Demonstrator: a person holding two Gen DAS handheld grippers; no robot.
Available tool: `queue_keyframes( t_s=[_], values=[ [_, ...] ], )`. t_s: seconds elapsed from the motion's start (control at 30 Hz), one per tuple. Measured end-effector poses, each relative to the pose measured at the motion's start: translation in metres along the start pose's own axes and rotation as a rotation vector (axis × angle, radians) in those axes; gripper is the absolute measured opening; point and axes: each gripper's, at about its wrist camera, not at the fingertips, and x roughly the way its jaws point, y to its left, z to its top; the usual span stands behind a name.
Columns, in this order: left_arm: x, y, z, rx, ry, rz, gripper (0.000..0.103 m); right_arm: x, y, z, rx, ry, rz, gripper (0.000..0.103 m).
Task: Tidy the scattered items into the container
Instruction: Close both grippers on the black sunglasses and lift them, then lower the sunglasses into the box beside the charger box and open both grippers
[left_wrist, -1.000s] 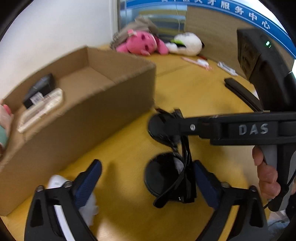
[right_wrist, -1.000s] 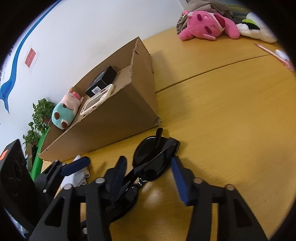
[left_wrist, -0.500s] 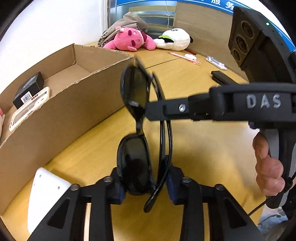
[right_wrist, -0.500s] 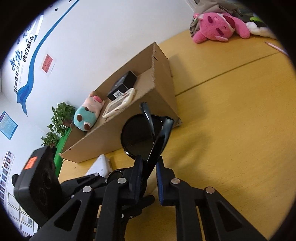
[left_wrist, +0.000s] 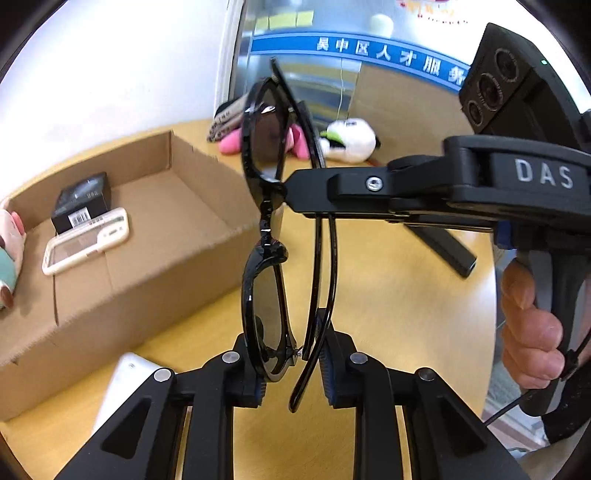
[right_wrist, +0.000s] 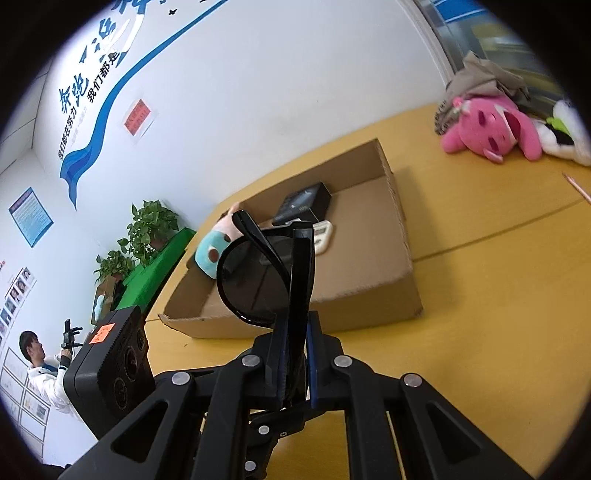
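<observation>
- The cardboard box (left_wrist: 155, 266) sits open-topped on the yellow wooden table (left_wrist: 399, 295), close to the white wall, its flaps torn off and its rim ragged
- Inside it, toward one end, a small black box with a barcode label (left_wrist: 82, 201) lies against a white handheld device with a screen (left_wrist: 86, 242) — the two touch, the black one nearer the back wall
- At the box's far end a pastel plush toy, pink and teal (right_wrist: 216, 243), leans in the corner; the rest of the floor is bare cardboard
- The black sunglasses (left_wrist: 269, 240) hang in the air in front of the box, folded, lenses stacked one above the other in the left wrist view
- The left gripper (left_wrist: 291, 369) has its blue pads on the lower lens and the folded temples, jaws closing narrow on them
- The right gripper (right_wrist: 295, 369) is clamped nearly together on the frame's other end — it reaches in from the right of the left wrist view, a hand (left_wrist: 532, 332) on its handle
- A white object (left_wrist: 125, 387) lies on the table just outside the box's near wall, blurred
- Well behind the box, a pink plush (right_wrist: 487, 129) and a white plush (left_wrist: 351, 140) rest beside a crumpled grey cloth (right_wrist: 476, 81)
- A flat black bar (left_wrist: 443, 247) lies on the table to the right
</observation>
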Motion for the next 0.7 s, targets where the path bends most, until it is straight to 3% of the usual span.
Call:
queue_keyframes(
  t_s=[0.27, 0.7],
  values=[
    [-0.024, 0.024, 0.037, -0.050, -0.061, -0.045, 0.022, 0.011, 0.028, 0.049, -0.059, 0.006, 0.004, 0.008],
    [-0.028, 0.082, 0.089, -0.176, -0.103, -0.111, 0.021, 0.048, 0.057, 0.120, -0.135, 0.023, -0.001, 0.008]
  ],
)
